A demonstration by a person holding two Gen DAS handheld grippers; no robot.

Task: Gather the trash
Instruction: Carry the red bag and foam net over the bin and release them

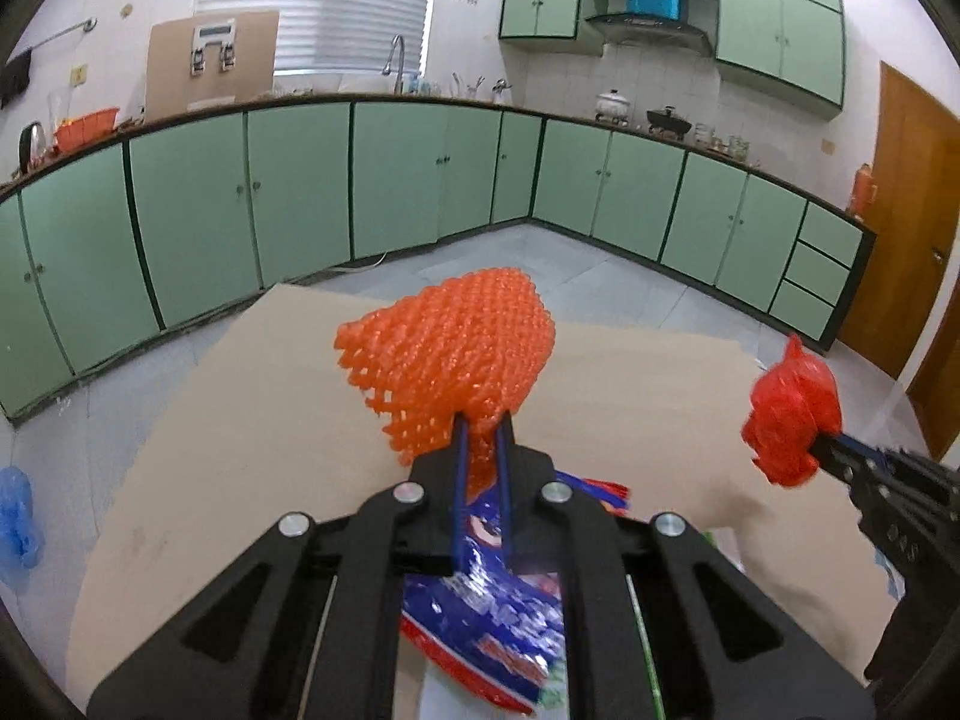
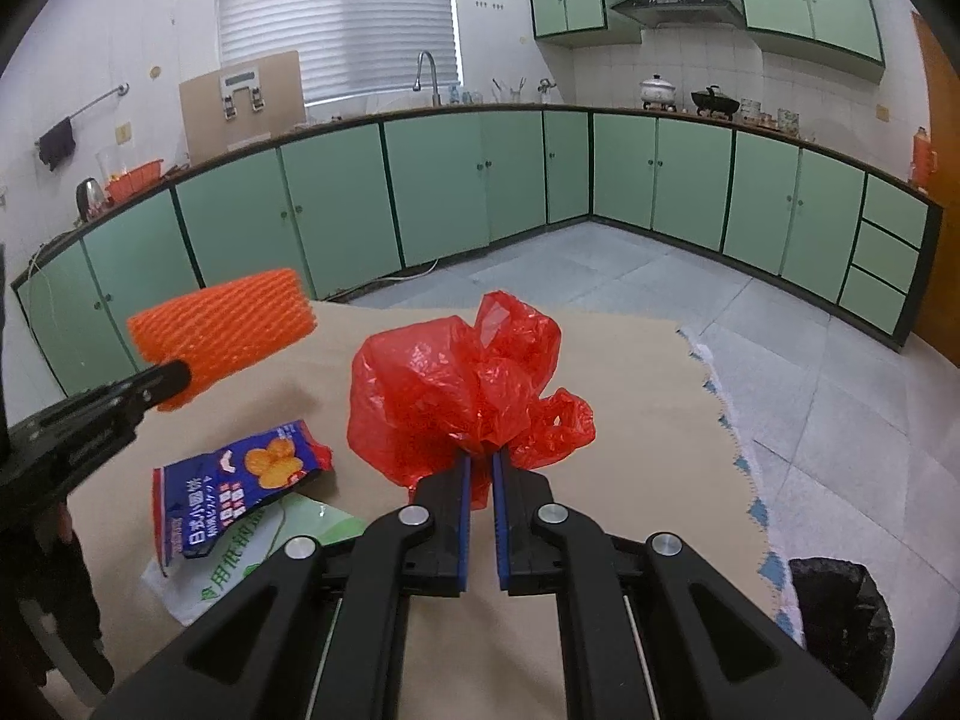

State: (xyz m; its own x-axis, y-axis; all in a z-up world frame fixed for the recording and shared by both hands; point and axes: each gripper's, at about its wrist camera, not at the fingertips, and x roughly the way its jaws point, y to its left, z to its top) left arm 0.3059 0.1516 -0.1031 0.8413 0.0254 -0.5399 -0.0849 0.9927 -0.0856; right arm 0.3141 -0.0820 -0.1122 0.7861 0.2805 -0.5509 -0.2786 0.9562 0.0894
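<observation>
My left gripper [image 1: 483, 417] is shut on an orange foam fruit net [image 1: 450, 348], held up above the cardboard-covered table [image 1: 240, 420]; the same net [image 2: 225, 324] shows at the left of the right wrist view. My right gripper [image 2: 480, 456] is shut on a crumpled red plastic bag [image 2: 468, 390], lifted off the table; that bag [image 1: 789, 414] appears at the right of the left wrist view. A blue snack wrapper [image 2: 240, 480] lies on the table over a white and green plastic bag [image 2: 252, 564], below the left gripper.
A black-lined trash bin [image 2: 840, 624] stands on the floor by the table's right edge. A blue plastic bag [image 1: 18, 528] lies on the floor at the left. Green kitchen cabinets [image 1: 300, 180] run along the far walls.
</observation>
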